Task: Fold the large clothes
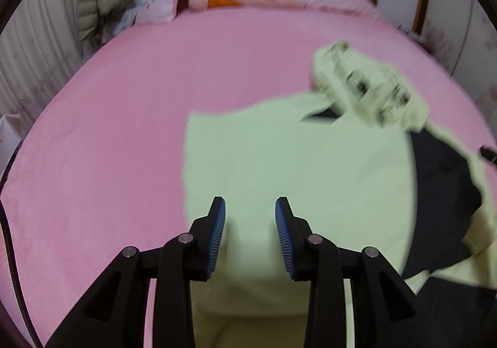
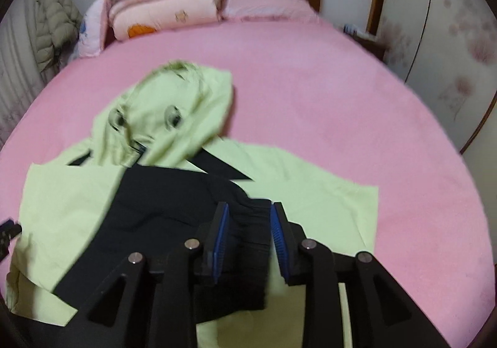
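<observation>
pale green hooded jacket [image 2: 77, 208] spread flat across the near half of the pink bed [image 2: 310, 99], hood [image 2: 174, 118] flopped toward the headboard, dark lining [image 2: 161, 217] showing where a front panel is turned back. left gripper [image 1: 250, 202] hanging over the plain green panel, tongs partly apart, nothing pinched. right gripper [image 2: 249, 205] poised over the dark lining, tongs narrowly apart with a dark fold lying in the gap; cannot tell whether pressed or merely beneath. to fold well: take each side at an edge rather than mid-panel, pinch through a single layer only, lift both sides evenly, carry the panel across to the jacket's centre line, keep the cloth taut enough to avoid wrinkles, tuck the hood down last. likely risk: slack lining bunching under the fold. no box, basket or drawer in view; only folded quilts [image 2: 164, 9] stacked at the head of the bed.
</observation>
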`<state>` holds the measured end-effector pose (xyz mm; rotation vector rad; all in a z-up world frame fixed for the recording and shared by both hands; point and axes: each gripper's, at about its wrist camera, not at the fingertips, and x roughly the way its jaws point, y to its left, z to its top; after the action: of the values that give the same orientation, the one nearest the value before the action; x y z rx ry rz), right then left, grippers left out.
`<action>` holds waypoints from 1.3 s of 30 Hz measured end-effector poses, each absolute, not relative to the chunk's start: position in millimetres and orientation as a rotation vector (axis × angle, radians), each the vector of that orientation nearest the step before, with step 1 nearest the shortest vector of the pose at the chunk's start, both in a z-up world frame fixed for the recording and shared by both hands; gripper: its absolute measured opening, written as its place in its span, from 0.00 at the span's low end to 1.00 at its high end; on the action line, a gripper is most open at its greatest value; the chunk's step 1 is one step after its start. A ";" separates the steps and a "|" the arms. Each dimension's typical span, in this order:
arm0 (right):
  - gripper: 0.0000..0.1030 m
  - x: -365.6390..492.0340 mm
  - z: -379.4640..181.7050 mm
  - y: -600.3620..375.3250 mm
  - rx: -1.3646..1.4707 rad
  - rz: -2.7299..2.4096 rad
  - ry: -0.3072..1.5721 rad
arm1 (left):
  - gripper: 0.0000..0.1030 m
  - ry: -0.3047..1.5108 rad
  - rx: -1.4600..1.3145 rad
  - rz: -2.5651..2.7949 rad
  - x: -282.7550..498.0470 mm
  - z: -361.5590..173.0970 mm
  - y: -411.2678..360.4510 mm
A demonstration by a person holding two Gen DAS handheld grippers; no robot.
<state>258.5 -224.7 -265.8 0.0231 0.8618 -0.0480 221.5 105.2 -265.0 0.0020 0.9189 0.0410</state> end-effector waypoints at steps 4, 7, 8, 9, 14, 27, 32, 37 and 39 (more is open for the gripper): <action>0.27 256.9 -270.3 -172.0 0.027 0.107 0.863 | 0.60 0.908 -0.021 -0.013 242.4 -266.4 80.2; 0.27 264.8 -299.7 -140.5 -0.044 0.136 0.937 | 0.60 0.972 0.015 -0.003 261.2 -291.3 72.4; 0.27 264.8 -308.4 -140.0 -0.063 0.120 0.951 | 0.60 0.987 0.028 0.007 263.7 -297.9 71.9; 0.27 265.1 -317.8 -145.5 -0.088 0.077 0.956 | 0.60 1.003 0.045 0.025 265.9 -306.3 76.0; 0.16 259.4 -341.9 -217.4 -0.021 -0.072 0.987 | 0.62 1.006 0.032 0.048 263.7 -327.0 110.2; 0.19 190.7 -236.6 -267.3 0.223 -0.080 0.907 | 0.87 0.990 -0.114 0.024 222.1 -224.4 98.1; 0.26 161.5 -162.6 -261.4 0.217 0.001 0.832 | 0.89 0.938 -0.112 -0.011 187.3 -146.5 76.1; 0.50 122.9 -85.3 -254.5 0.193 0.117 0.749 | 0.91 0.872 -0.105 0.015 123.0 -59.1 60.0; 0.53 109.8 -65.9 -251.4 0.175 0.139 0.737 | 0.93 0.839 -0.122 0.012 102.0 -32.7 57.5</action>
<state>109.8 -251.4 -65.9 0.1754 0.7366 0.1391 102.0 57.5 -32.7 -0.1225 0.8393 0.0123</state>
